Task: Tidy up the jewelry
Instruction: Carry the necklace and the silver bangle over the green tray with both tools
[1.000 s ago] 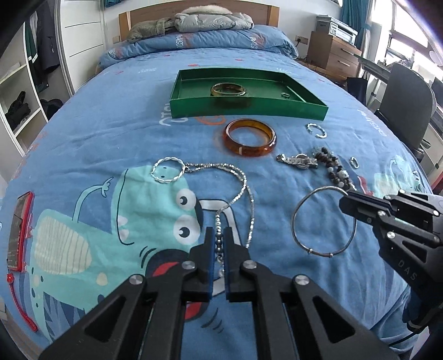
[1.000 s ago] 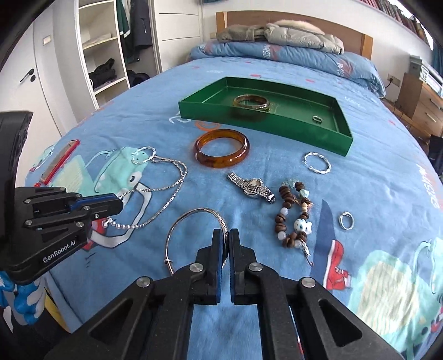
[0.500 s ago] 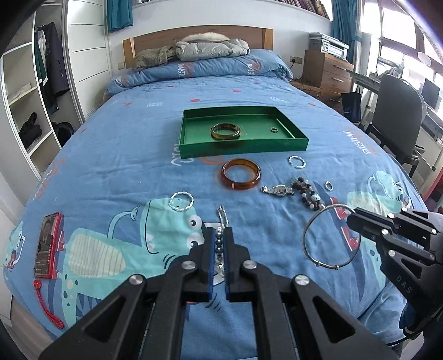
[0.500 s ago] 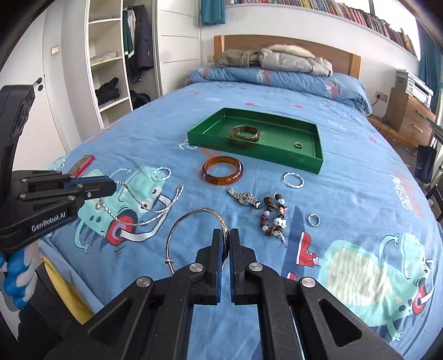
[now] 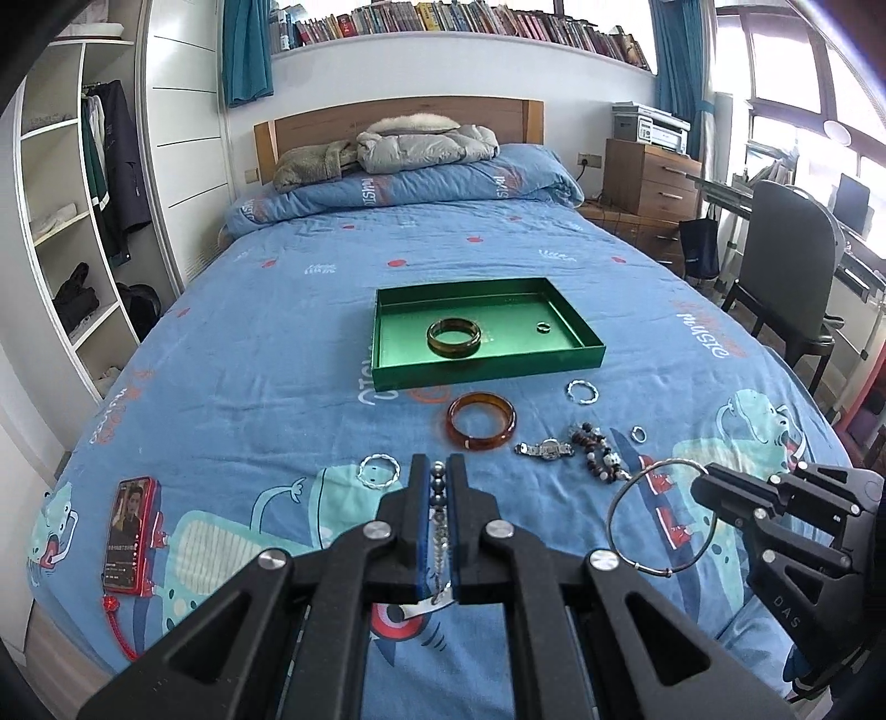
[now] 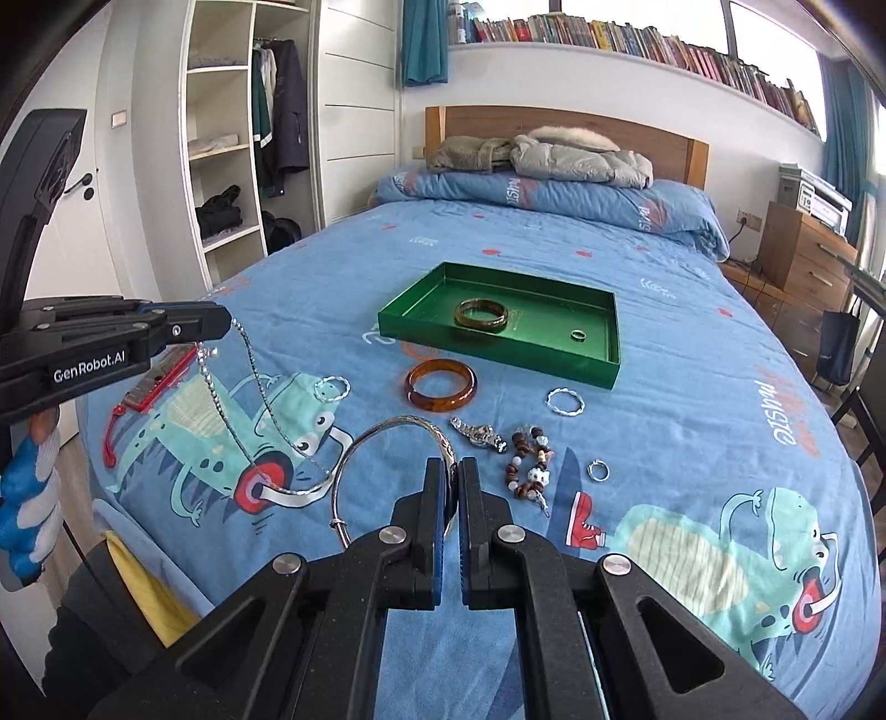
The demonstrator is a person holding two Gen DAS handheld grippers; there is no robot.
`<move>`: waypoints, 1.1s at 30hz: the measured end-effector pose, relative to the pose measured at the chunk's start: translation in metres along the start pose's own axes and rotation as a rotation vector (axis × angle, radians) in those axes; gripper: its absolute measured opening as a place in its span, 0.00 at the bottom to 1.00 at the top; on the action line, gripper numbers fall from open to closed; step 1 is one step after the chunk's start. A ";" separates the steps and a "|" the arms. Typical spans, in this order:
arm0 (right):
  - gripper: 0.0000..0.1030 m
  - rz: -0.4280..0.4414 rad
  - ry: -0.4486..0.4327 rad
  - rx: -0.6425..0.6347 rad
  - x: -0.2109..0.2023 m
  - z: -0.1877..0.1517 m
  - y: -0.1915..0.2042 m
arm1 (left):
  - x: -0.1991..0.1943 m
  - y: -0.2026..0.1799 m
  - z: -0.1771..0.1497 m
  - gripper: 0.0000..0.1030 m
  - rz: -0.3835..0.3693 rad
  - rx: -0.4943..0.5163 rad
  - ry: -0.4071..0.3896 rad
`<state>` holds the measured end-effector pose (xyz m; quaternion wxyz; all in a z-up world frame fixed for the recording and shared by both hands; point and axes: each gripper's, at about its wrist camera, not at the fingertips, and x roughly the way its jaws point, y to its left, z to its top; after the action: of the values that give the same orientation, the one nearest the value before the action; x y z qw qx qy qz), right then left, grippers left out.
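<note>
We're over a blue cartoon-print bedspread (image 5: 277,343): left gripper (image 5: 437,487) clamps the silver bead necklace (image 6: 266,410), right gripper (image 6: 453,487) clamps the thin silver bangle (image 6: 387,437), both well short of the green rectangular tray (image 5: 576,354); bookshelf (image 5: 470,22) beyond it.

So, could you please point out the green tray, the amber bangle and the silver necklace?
green tray (image 5: 487,370): left wrist view, near wall.
amber bangle (image 5: 480,441): left wrist view, near rim.
silver necklace (image 6: 266,404): right wrist view, hanging chain.

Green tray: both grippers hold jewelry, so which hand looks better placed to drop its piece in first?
Right, probably. The right gripper holds a rigid silver bangle that should drop cleanly into the green tray. The left gripper holds a long silver necklace dangling below it, harder to place.
</note>
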<state>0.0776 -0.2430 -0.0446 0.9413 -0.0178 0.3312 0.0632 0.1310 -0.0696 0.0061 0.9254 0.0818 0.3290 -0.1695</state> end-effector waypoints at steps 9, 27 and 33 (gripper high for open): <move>0.04 -0.007 -0.024 -0.012 -0.006 0.013 0.000 | -0.011 0.002 0.020 0.04 -0.003 0.014 -0.046; 0.05 -0.012 -0.037 -0.006 0.015 0.046 -0.017 | 0.003 0.016 0.080 0.05 0.031 0.041 -0.100; 0.04 -0.021 -0.054 -0.006 0.037 0.080 -0.032 | 0.025 0.025 0.123 0.05 0.052 0.042 -0.136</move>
<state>0.1604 -0.2649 -0.0059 0.9504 -0.0223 0.3055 0.0546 0.2299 -0.0849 0.0862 0.9478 0.0977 0.2593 -0.1576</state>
